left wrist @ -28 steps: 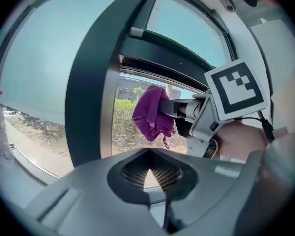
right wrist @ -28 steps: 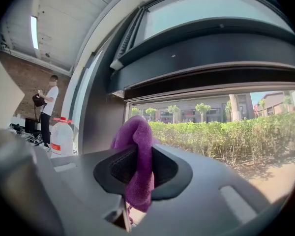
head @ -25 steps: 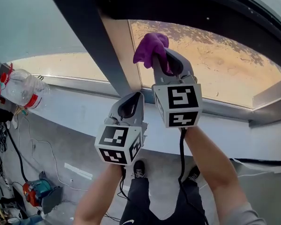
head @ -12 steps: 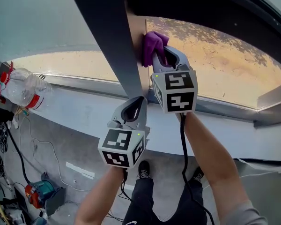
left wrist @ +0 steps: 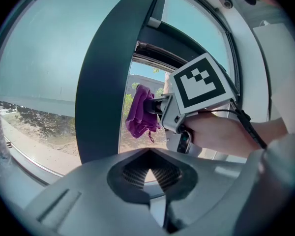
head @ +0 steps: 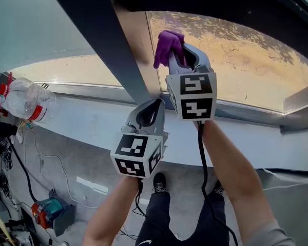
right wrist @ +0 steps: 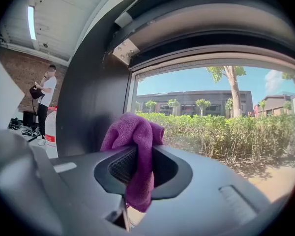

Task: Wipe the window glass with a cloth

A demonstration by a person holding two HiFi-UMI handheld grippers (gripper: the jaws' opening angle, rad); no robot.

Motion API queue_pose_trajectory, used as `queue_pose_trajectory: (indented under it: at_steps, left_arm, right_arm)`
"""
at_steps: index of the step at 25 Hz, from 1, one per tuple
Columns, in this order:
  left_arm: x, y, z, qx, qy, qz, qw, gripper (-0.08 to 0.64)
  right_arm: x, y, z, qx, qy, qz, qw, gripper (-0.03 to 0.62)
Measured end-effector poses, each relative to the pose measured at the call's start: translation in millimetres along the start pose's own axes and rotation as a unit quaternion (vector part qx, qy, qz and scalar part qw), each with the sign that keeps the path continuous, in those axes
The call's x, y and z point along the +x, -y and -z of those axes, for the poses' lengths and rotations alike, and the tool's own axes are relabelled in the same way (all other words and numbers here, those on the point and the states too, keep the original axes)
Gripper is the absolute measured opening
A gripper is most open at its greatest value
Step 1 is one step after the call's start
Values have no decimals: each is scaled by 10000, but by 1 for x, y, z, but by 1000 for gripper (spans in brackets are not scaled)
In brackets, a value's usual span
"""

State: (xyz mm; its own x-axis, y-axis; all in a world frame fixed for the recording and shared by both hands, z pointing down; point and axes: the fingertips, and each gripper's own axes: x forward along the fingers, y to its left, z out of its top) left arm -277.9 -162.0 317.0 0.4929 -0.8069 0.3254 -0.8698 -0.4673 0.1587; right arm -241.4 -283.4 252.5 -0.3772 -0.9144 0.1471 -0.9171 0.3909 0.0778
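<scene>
Where both grippers point, window glass (head: 236, 55): it spreads ahead of and to the right of the right gripper's tips, with sandy ground, a hedge and trees beyond.
Dark window post (head: 100, 40): slants up just left of the right gripper's tips. It rises directly ahead of the left gripper.
Grey lower window rail (head: 82, 88): runs across below the right gripper's tips, passing behind both grippers.
Right gripper (head: 185, 60): raised toward the glass, higher than the left one. Its jaws are clamped on the purple cloth.
Left gripper (head: 151, 106): held lower and to the left of the right gripper, aimed at the foot of the post. Its jaws are closed together with nothing between them.
Purple cloth (right wrist: 135, 141): pinched between the right gripper's ribbed pads. A bunched wad bulges out beyond the tips toward the glass, close beside the post, and a tail hangs down between the jaws. Whether the wad actually touches the pane cannot be told.
Clear plastic bottle (head: 25, 99): has a red band and sits well off to the left of the left gripper, by the rail.
</scene>
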Motion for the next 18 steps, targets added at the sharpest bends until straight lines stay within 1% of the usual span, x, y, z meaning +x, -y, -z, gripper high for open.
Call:
queue_pose_trajectory:
  at_steps: [7, 14, 18]
  left_arm:
    - [20, 33, 1, 27, -27, 196, 9998, 0]
    - [58, 89, 0, 189, -46, 453, 9988, 0]
    - [78, 126, 1, 241, -105, 707, 9972, 0]
  right_arm:
    - [-35, 55, 14, -28, 11, 345, 9994, 87]
    - [-82, 128, 23, 28, -11, 661, 9978, 87]
    - [-111, 173, 30, 147, -13, 973, 9951, 87]
